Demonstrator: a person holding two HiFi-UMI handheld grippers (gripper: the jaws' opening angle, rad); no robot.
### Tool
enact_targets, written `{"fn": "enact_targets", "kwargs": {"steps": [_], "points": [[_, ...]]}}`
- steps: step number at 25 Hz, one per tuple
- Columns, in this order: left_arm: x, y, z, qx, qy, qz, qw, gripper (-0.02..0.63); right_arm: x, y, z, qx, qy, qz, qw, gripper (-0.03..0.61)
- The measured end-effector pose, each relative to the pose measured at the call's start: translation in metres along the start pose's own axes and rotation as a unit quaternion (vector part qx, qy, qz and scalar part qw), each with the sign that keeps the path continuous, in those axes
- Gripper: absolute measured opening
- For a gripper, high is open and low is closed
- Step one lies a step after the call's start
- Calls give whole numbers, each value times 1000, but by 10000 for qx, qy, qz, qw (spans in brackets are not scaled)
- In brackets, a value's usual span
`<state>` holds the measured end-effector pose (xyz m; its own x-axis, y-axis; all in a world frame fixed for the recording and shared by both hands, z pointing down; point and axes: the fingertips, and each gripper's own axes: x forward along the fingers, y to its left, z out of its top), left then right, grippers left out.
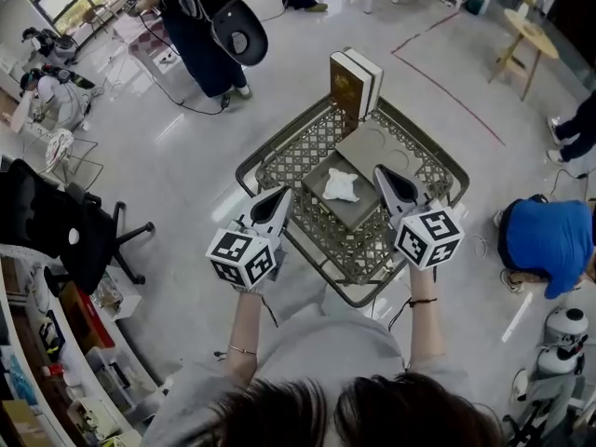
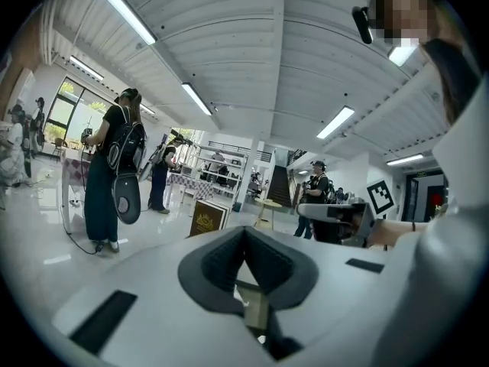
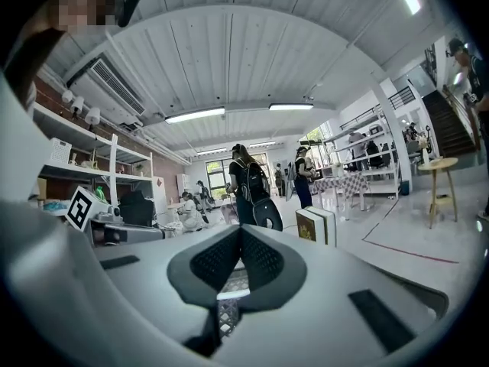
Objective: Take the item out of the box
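An open olive-grey box (image 1: 351,211) sits on a metal lattice table (image 1: 291,163) in the head view, with a crumpled white item (image 1: 341,185) lying inside it. Its flat lid (image 1: 372,145) rests just behind. My left gripper (image 1: 281,196) hovers at the box's left side and my right gripper (image 1: 383,172) at its right side, neither touching it. Both have their jaws together with nothing between them. The left gripper view (image 2: 244,232) and right gripper view (image 3: 241,232) each show pads meeting at the tip.
A brown and white upright box (image 1: 355,82) stands at the table's far edge. A standing person (image 1: 200,26) is beyond it. A person in blue (image 1: 545,240) crouches at right. A black office chair (image 1: 65,231) is at left, a round wooden stool (image 1: 526,35) far right.
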<state>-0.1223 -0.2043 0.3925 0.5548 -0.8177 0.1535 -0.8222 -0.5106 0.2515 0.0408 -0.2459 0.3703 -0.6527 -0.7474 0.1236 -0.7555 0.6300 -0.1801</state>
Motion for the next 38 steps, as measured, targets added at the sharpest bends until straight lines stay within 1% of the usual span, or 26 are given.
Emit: {"fn": "enact_targets", "kwargs": {"steps": [8,13,17,22,26,32,38], "points": [[23,14,-19,-134,362,-182,9991,17,20,-10,-26,236,302,-110,9992,20],[43,25,-36,-233,616,-302,9974,17,34,-24,-52,436,555,-197,9973,20],[55,33,-52,-460,762,-372,9953,17,39,-29,-72,618,720,-180,9953,20],[73,38,-75,-603,955,-447,9926,17,49,-38,-98,707,998,-28,9925,20],[84,41,-95,-762,1169,-513,9889,17,59,-44,-123,882,1254,42,9882,20],[98,43,-118,-934,1341,-562,9849,17,75,-54,-155,1057,1589,99,9816,21],[105,50,-139,-1030,1542,-576,9810,17,88,-59,-191,1450,1960,22,9698,21]]}}
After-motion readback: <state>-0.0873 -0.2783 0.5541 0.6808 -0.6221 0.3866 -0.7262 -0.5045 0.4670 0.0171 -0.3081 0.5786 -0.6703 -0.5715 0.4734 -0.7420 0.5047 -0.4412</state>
